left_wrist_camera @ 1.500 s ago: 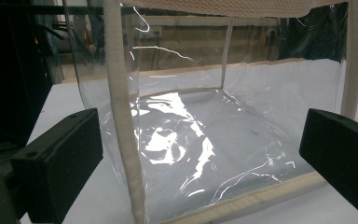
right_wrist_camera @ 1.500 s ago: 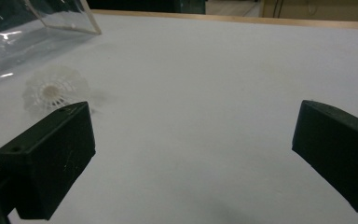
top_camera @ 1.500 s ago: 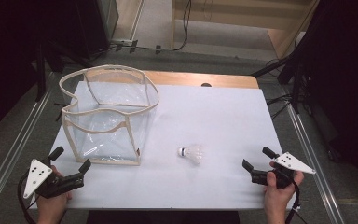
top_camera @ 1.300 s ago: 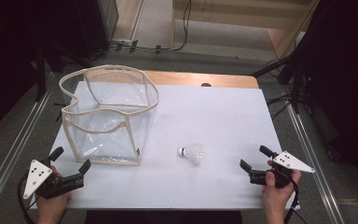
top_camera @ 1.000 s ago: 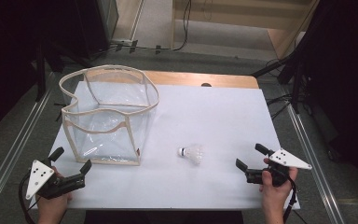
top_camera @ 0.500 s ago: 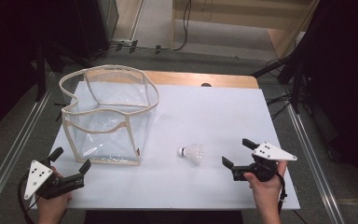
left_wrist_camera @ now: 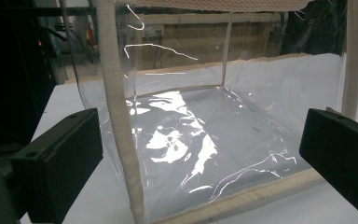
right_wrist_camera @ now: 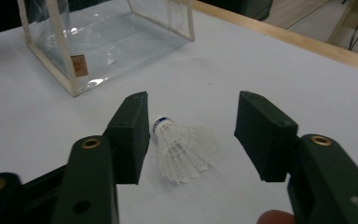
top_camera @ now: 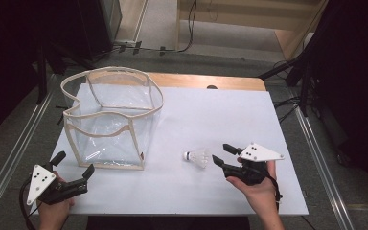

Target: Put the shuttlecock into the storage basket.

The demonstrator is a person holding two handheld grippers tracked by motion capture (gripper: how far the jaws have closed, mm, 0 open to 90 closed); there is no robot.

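A white feathered shuttlecock (top_camera: 197, 157) lies on its side on the white table (top_camera: 220, 110), cork end pointing left. My right gripper (top_camera: 222, 153) is open just to its right. In the right gripper view the shuttlecock (right_wrist_camera: 182, 148) rests between and slightly below the two spread jaws of the right gripper (right_wrist_camera: 191, 114), untouched. A clear plastic bag with cream trim (top_camera: 110, 117) stands open-topped at the left. My left gripper (top_camera: 74, 163) is open near the bag's front left corner, and its own view looks through the bag's wall (left_wrist_camera: 205, 135) between the jaws of the left gripper (left_wrist_camera: 200, 137).
A wooden strip (top_camera: 206, 81) runs along the table's far edge. Metal rails (top_camera: 316, 153) flank both sides. A small brown label (right_wrist_camera: 79, 65) sits on the bag's lower corner. Bare white surface stretches behind and right of the shuttlecock.
My right gripper has slid left across the table until its open jaws reach the shuttlecock. The left gripper, bag and shuttlecock have stayed put.
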